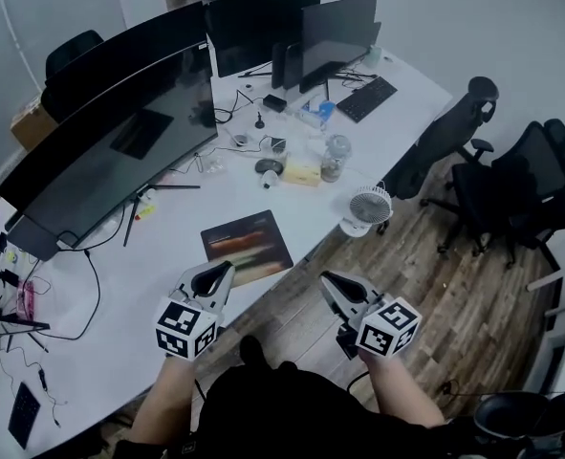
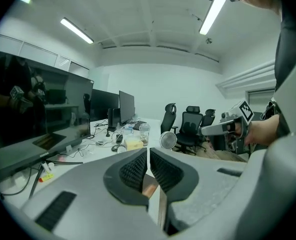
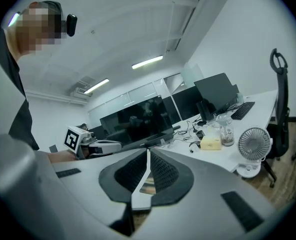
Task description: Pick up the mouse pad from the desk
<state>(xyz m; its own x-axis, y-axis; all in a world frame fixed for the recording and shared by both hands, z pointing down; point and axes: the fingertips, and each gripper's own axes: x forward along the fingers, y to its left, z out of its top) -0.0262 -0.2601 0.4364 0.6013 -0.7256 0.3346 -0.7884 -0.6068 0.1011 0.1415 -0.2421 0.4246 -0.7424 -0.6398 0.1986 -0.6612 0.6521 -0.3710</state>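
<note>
The mouse pad (image 1: 248, 247), a dark rectangle with an orange-brown print, lies flat on the white desk (image 1: 167, 247) near its front edge. My left gripper (image 1: 229, 268) hovers just over the pad's near edge with its jaws shut and nothing between them. My right gripper (image 1: 326, 277) is off the desk, over the wooden floor to the right of the pad, also shut and empty. In the left gripper view the closed jaws (image 2: 148, 151) point along the desk. The right gripper view shows its closed jaws (image 3: 148, 151) pointing toward the desk and monitors.
A small white fan (image 1: 369, 208) stands at the desk edge right of the pad. Behind the pad are a yellow box (image 1: 302, 171), a jar (image 1: 336, 158), a mouse (image 1: 268, 166) and cables. A wide curved monitor (image 1: 119, 161) fills the left. Black chairs (image 1: 511, 185) stand on the right.
</note>
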